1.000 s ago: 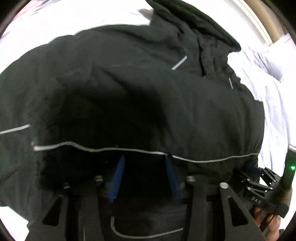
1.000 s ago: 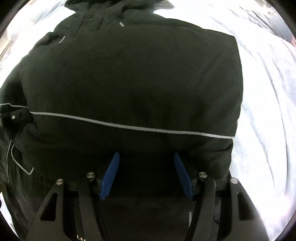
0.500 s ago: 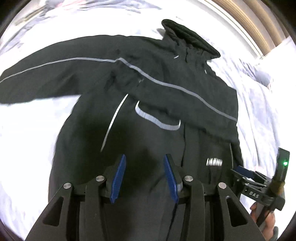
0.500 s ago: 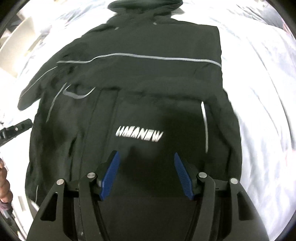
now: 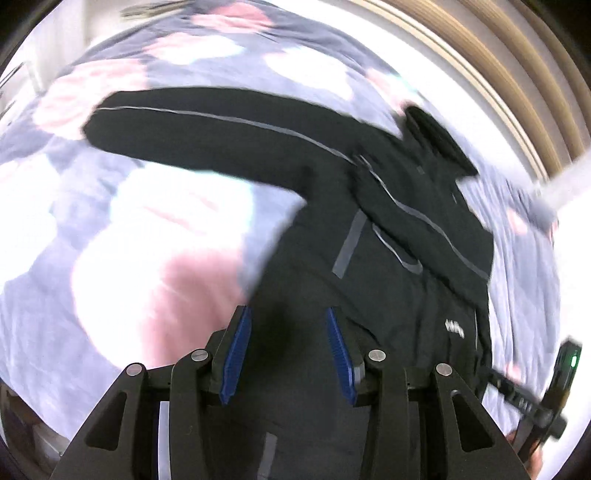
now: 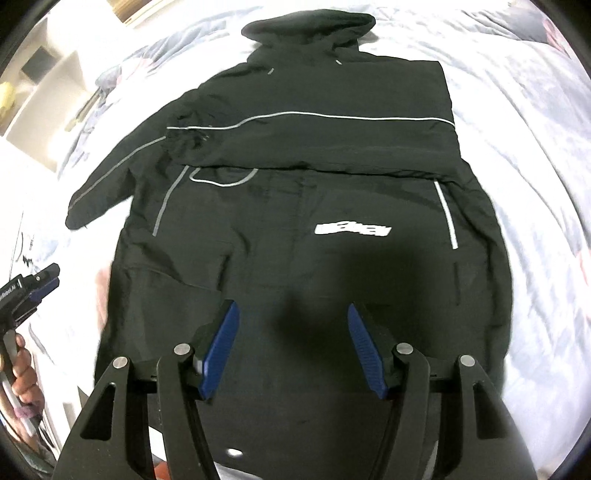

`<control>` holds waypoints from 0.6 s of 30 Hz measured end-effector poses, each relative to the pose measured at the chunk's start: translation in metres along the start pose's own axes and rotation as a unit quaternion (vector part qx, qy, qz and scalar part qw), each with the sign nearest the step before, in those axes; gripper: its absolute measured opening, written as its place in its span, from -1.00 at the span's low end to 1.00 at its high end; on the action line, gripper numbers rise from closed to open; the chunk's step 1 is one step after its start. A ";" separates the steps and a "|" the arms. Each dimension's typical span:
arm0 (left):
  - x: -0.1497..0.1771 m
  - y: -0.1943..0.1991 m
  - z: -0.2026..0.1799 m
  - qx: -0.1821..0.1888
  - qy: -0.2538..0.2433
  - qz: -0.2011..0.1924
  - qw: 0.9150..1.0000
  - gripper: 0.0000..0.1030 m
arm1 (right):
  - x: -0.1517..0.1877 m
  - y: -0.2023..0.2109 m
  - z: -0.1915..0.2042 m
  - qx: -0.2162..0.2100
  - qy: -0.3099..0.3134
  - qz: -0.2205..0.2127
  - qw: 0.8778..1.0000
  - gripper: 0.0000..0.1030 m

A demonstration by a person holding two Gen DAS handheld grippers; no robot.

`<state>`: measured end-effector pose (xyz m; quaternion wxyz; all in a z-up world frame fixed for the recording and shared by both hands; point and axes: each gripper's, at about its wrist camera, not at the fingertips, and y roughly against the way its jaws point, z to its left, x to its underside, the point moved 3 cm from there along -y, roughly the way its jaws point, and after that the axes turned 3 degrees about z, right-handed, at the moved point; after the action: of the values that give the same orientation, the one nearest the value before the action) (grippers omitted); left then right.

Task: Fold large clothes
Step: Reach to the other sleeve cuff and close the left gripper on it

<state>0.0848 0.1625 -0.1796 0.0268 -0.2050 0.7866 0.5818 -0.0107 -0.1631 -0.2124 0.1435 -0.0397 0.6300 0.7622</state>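
Bright overexposed bedding, strong fisheye warp; left view heavily motion-blurred.

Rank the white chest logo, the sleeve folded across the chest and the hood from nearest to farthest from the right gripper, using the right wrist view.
From the right gripper:
1. White chest logo, just ahead, slightly right.
2. Folded sleeve, lying across the jacket above the logo.
3. Hood, at the far top end.
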 end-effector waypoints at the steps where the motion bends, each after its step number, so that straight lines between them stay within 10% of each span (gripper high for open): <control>1: -0.010 0.004 0.015 -0.001 0.011 -0.004 1.000 -0.14 | 0.003 0.000 0.010 0.001 -0.008 -0.002 1.000 0.25; 18: -0.193 -0.023 0.282 0.018 0.170 -0.071 0.983 0.13 | 0.016 -0.048 0.145 0.079 -0.003 0.036 0.996 0.25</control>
<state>0.2141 0.4740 -0.2368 -0.0621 -0.3555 0.7735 0.5211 0.0041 -0.0115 -0.2321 0.1206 -0.0033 0.6891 0.7146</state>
